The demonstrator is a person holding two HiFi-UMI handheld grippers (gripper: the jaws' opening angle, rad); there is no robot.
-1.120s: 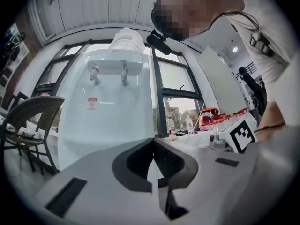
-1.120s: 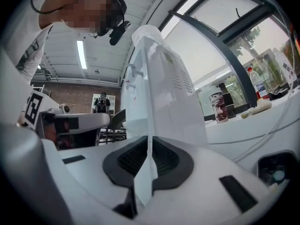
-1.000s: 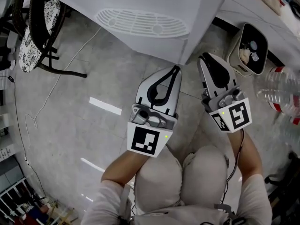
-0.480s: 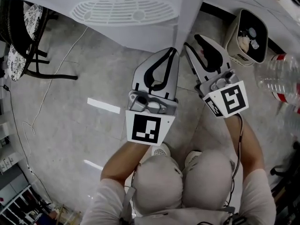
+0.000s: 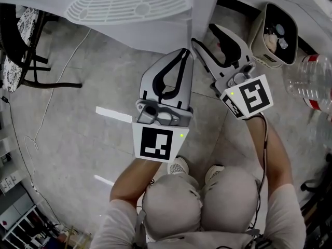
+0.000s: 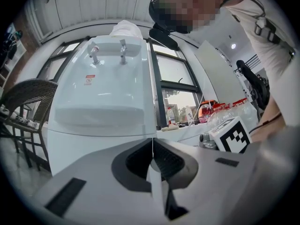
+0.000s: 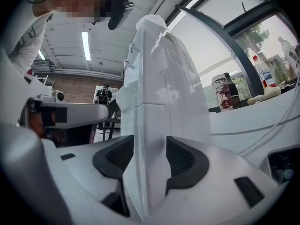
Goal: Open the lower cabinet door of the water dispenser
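Water dispenser [image 5: 155,32] stands white at the top of our head view, drip grille [image 5: 127,5] facing up, a chair [image 5: 11,61] off to its left. Our left gripper [image 5: 184,53] sits just before the dispenser's front, jaws closed together on nothing. Our right gripper [image 5: 203,34] is at the dispenser's right front corner. Its jaws have just been opening and stand wide, with that corner edge between them. Farther right are a bin [image 5: 258,43] and a clear bottle [image 5: 311,82].
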